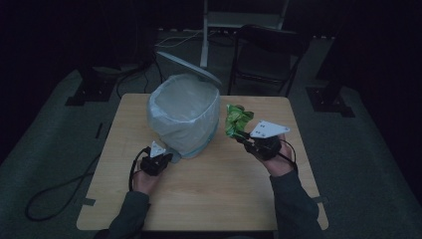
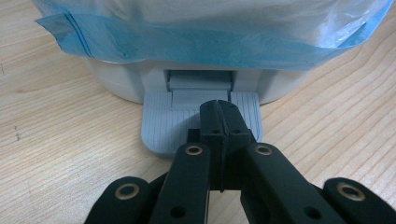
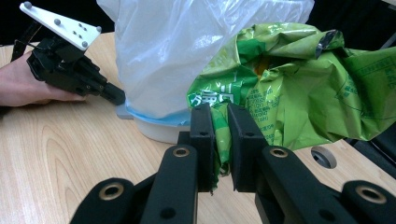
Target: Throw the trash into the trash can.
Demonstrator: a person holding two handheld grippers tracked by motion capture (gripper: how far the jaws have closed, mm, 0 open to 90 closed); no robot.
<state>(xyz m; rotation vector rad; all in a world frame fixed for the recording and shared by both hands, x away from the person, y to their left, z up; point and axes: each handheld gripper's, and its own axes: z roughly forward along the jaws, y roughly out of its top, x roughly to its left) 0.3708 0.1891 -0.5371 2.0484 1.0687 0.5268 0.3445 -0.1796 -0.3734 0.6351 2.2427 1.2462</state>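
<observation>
Pressing the bin's pedal [image 2: 180, 128] with the closed left gripper [image 2: 219, 116], right gripper [image 3: 220, 135] pinching the green wrapper [image 3: 299, 88]; keep the pedal down while lifting the wrapper over the rim.

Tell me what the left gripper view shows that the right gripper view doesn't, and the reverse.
Left gripper view alone: the grey pedal at the bin's foot, with the shut left claw pressing on it, and the hinge block behind.

Right gripper view alone: the crumpled green wrapper pinched in the right claw, and a hand holding the other claw at the bin's base.

Both: the white bin with its bag, clear with a blue hem, and the wooden table.
</observation>
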